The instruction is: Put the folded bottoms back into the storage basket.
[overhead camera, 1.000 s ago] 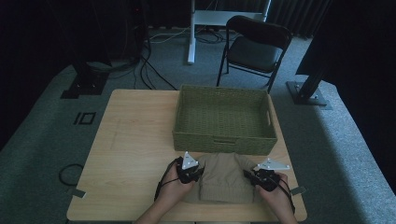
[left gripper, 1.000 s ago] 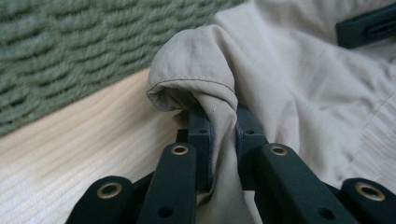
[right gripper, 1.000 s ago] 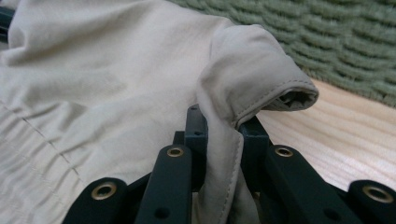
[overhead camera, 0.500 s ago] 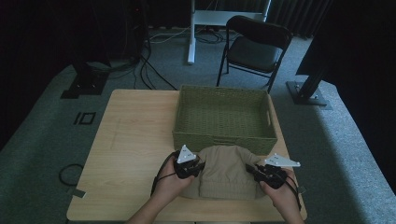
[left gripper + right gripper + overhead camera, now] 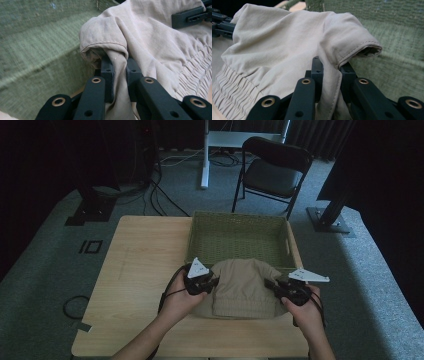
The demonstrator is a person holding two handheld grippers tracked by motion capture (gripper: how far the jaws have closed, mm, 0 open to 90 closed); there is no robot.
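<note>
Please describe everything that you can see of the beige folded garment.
The beige garment looks like thin woven cotton, folded into a compact bundle, with a gathered elastic band along its near edge and stitched hems at both far corners. The left gripper and the right gripper each pinch one hemmed corner between their fingers. It hangs between them at the table's near side, its far part against the green woven basket.
</note>
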